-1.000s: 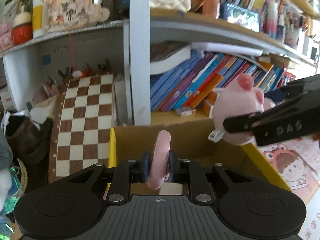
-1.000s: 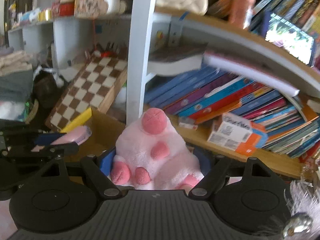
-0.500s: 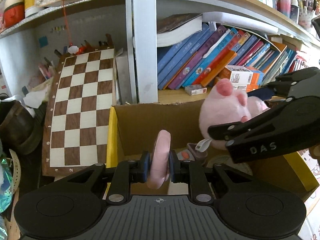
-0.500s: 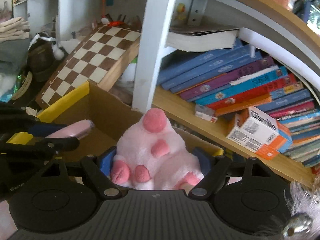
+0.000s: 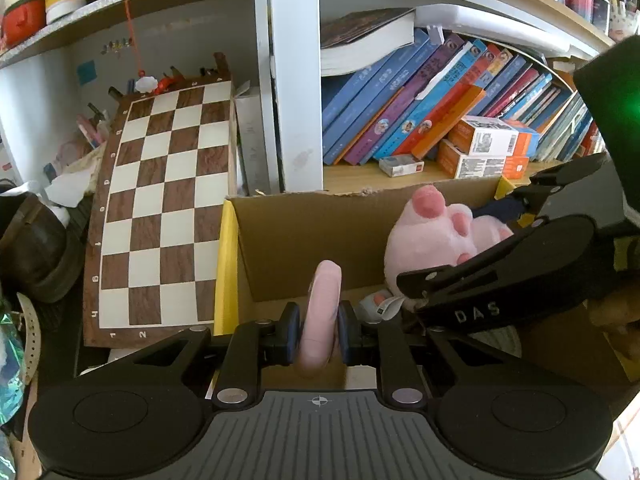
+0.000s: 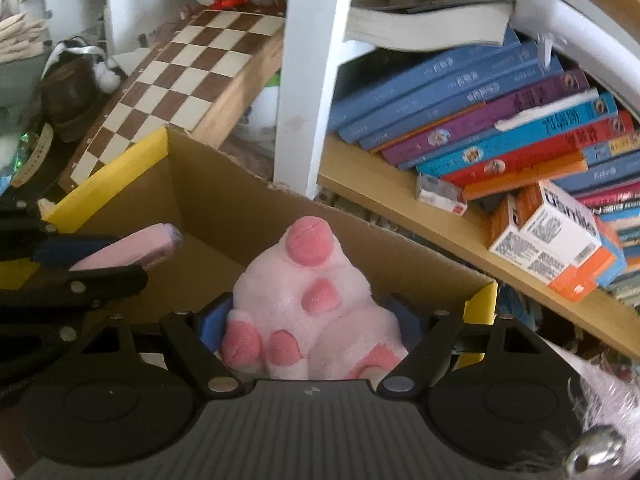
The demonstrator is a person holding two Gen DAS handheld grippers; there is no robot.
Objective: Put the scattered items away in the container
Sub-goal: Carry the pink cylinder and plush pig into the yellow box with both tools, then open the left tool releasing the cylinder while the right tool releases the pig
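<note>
- Floor of cardboard box (image 5: 312,236) mostly hidden behind left claw (image 5: 319,334) and right claw (image 5: 472,280).
- Small items in box at 5 o'clock of pink flat object (image 5: 322,312): too covered to identify.
- Lower body of pink plush toy (image 6: 308,312) concealed by right claw's body.
- Book spines (image 6: 500,120) blurred, titles unreadable.
- Silvery fluffy thing (image 6: 600,432) at 4 o'clock, cut by frame edge.
- Dark brown object (image 5: 36,248) at 9 o'clock, cropped.

You see a pale pink plush toy with darker pink pads (image 6: 308,312), a brown cardboard box with yellow rim flaps (image 5: 226,264), and a brown-and-cream chequered chessboard (image 5: 160,208).
</note>
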